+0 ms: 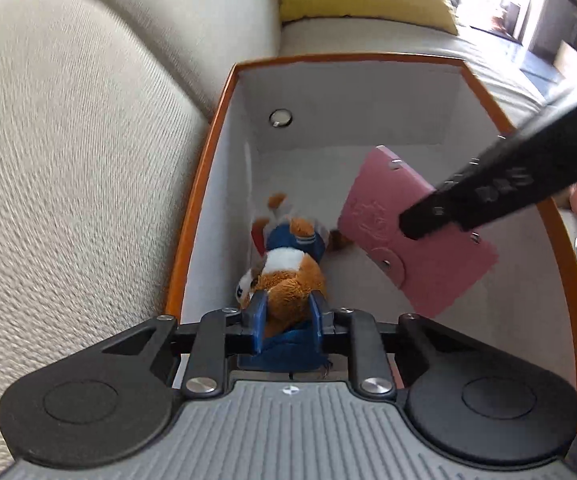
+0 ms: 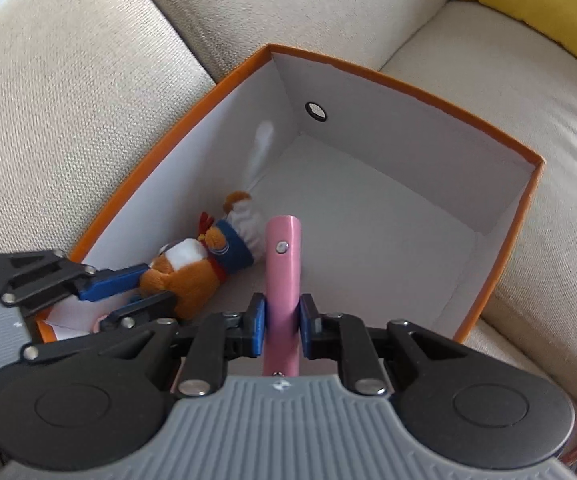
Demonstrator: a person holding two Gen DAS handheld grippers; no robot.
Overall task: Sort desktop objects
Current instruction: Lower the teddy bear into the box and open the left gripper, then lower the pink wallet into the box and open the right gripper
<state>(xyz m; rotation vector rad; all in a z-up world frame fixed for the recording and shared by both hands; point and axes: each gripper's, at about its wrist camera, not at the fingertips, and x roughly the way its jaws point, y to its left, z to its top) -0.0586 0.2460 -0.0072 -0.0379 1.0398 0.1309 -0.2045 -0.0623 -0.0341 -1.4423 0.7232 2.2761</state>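
Sofa [image 2: 68, 80], box [image 2: 408, 76], plush [image 1: 288, 276] half-hidden by tool [image 1: 288, 312]

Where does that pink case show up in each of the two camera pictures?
Left wrist view: the pink case is right of centre, seen flat-on, hanging over the box floor, pinched by the right gripper coming in from the right.
Right wrist view: the pink case is at bottom centre, seen edge-on, a narrow upright strip between the blue fingers.
Shared landmark: the round metal eyelet in the box's far wall.
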